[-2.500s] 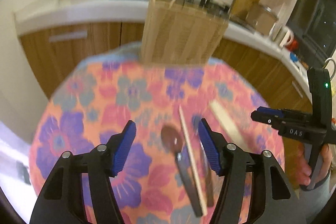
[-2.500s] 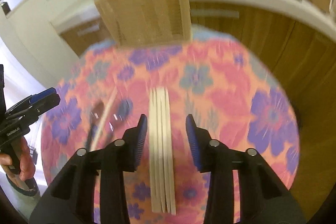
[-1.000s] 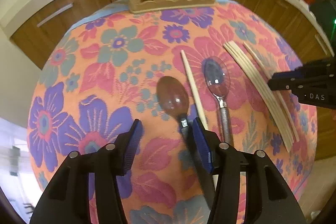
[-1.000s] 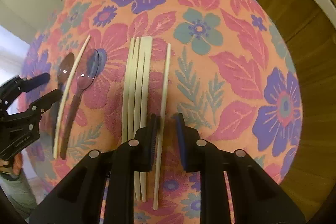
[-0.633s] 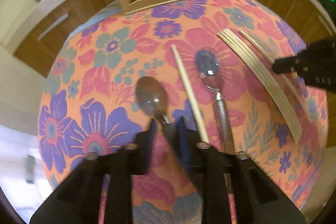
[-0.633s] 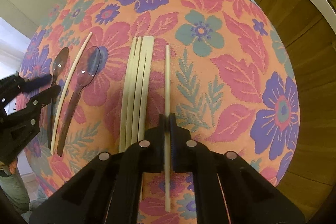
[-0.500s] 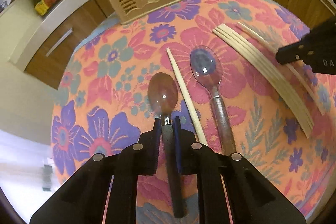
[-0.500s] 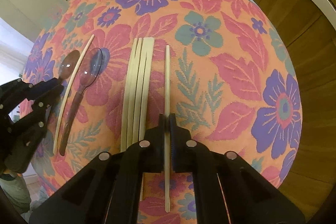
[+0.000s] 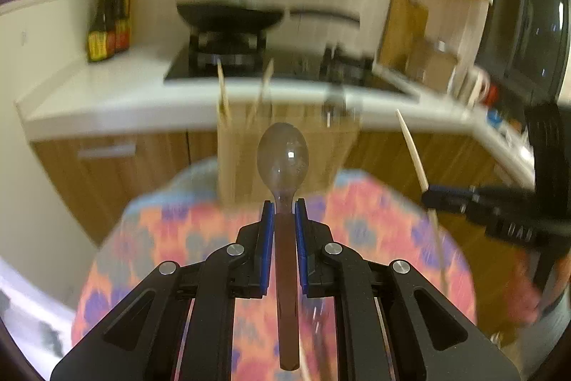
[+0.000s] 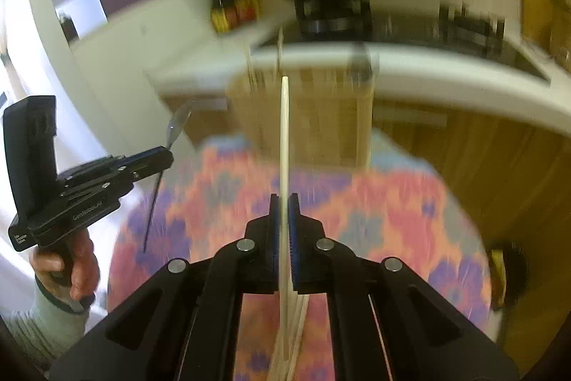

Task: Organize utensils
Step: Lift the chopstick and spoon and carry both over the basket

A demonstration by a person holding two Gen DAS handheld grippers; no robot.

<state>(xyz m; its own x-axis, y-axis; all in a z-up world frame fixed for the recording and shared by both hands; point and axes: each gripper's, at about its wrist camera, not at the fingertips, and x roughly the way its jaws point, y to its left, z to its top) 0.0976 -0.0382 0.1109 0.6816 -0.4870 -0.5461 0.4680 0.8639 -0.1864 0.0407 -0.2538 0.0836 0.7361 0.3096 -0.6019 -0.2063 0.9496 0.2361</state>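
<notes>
My left gripper (image 9: 283, 204) is shut on the dark handle of a clear brownish spoon (image 9: 283, 152), held up off the table with its bowl pointing ahead. My right gripper (image 10: 284, 199) is shut on a pale chopstick (image 10: 284, 131) that sticks out in front of it, raised above the table. Each gripper also shows in the other's view: the right gripper (image 9: 433, 195) with its chopstick, the left gripper (image 10: 167, 158) with the spoon. A blurred beige slotted basket (image 9: 246, 159) stands at the table's far edge, chopsticks poking out of it. More chopsticks (image 10: 296, 327) lie under my right gripper.
The round table wears a floral orange, pink and purple cloth (image 9: 178, 238). Behind it runs a white counter (image 9: 107, 99) over wooden cabinets, with a stove and black pan (image 9: 228, 16) and sauce bottles (image 9: 107, 27). A person's hand (image 10: 67, 270) holds the left gripper.
Both grippers closed on their utensils, the left on the spoon and the right on the chopstick, then lifted them off the cloth and tilted up toward the basket and counter.
</notes>
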